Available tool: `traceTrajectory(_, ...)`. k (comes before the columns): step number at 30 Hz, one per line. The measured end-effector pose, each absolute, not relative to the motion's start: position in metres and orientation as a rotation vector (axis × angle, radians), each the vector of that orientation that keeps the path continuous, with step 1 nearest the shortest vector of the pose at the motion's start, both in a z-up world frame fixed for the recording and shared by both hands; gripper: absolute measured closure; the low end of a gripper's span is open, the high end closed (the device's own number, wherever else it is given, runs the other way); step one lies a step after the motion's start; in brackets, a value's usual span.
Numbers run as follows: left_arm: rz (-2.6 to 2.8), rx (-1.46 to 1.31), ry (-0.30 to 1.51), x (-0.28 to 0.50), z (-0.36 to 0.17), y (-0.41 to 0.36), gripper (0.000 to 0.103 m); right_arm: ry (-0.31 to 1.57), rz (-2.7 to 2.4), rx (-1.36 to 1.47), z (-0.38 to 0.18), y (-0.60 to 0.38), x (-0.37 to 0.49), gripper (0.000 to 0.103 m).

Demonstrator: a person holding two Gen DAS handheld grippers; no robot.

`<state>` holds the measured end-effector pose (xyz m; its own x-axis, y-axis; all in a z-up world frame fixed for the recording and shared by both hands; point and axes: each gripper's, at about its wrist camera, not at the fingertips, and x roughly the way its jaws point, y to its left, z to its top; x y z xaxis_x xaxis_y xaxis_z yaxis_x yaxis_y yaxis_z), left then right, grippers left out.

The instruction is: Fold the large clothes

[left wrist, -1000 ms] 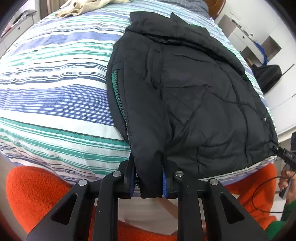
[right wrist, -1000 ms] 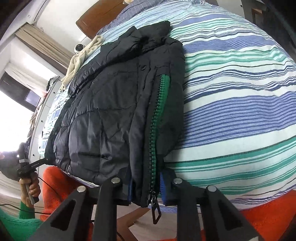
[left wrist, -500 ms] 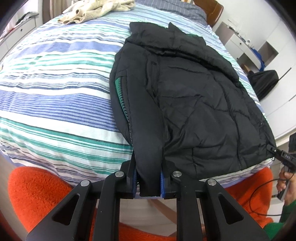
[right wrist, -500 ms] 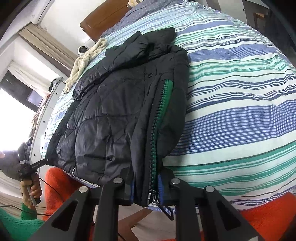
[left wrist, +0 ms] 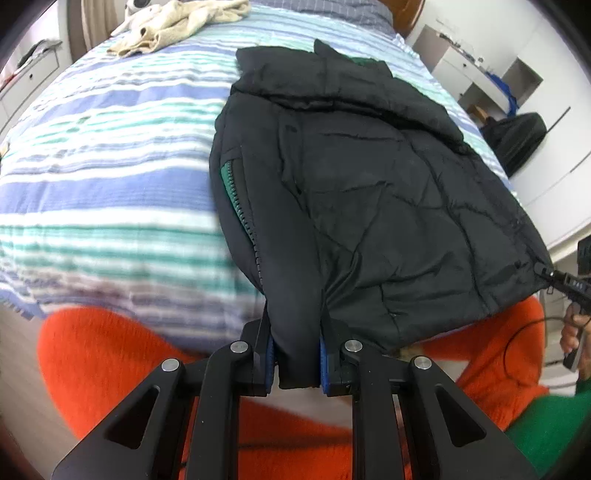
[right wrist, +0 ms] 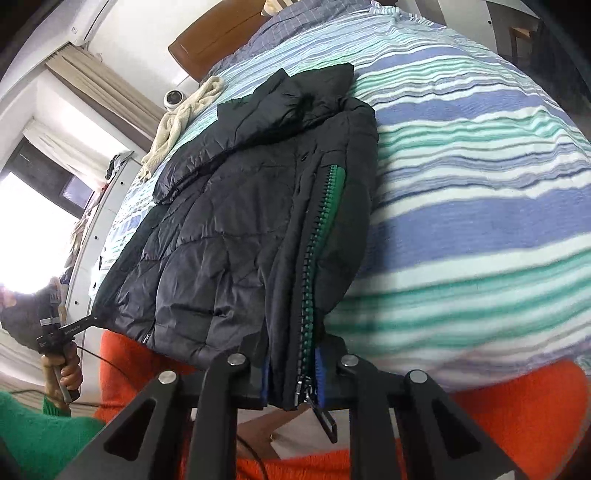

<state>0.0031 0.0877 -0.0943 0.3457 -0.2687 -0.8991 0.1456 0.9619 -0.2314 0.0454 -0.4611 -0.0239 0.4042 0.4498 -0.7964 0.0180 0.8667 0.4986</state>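
- The jacket [left wrist: 369, 192] lies on the bed [left wrist: 110, 177], its hem at the near edge and its collar toward the headboard [right wrist: 218, 37].
- The left tool [left wrist: 295, 363] clamps one hem corner, the right tool [right wrist: 293, 376] the other, by the zipper [right wrist: 314, 258].
- A towel [left wrist: 173, 26] lies on the bed beyond the jacket, apart from it.
- A bag [left wrist: 517, 136] sits beside the bed.

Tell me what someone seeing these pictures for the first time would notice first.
A big black quilted jacket lies spread on the blue, green and white striped bedspread, its hem at the near edge of the bed. Each gripper's jaws pinch a near corner of that hem: the left gripper on plain fabric, the right gripper on the green-taped zipper. A cream towel lies crumpled at the bed's far end.
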Motion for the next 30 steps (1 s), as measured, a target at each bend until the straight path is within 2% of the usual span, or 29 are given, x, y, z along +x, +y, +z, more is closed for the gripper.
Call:
traceTrajectory(8,-0.277,-0.125,1.266,-0.046,-0.069,0.109,0.087,1.207,0.309,0.609,-0.011,-0.454,-0.012,0.087)
traceTrajectory(13,-0.335,-0.230,1.169,-0.049,0.002,0.134,0.088,1.038,0.426,0.712,0.072,-0.461,-0.018,0.087)
traceTrajectory(17,-0.375,-0.230,0.961,-0.002,0.064,0.136,0.088,0.905,0.514,0.683,0.117,-0.468,0.019,0.087)
traceTrajectory(20,-0.380,-0.215,0.868,0.057,0.078,0.121,0.088,0.831,0.548,0.672,0.121,-0.479,0.079,0.087)
traceTrajectory(23,-0.351,-0.242,0.846,0.125,0.068,0.104,0.088,0.797,0.531,0.719,0.106,-0.494,0.142,0.087)
traceTrajectory(26,-0.285,-0.269,0.875,0.196,0.036,0.087,0.085,0.791,0.479,0.743,0.078,-0.496,0.192,0.087)
traceTrajectory(27,-0.261,-0.252,0.881,0.209,0.023,0.086,0.081,0.796,0.448,0.775,0.061,-0.499,0.209,0.087)
traceTrajectory(29,-0.192,-0.200,0.884,0.239,-0.004,0.075,0.064,0.813,0.398,0.812,0.028,-0.501,0.233,0.086)
traceTrajectory(30,-0.173,-0.169,0.899,0.248,-0.016,0.072,0.041,0.806,0.370,0.827,0.012,-0.501,0.242,0.086)
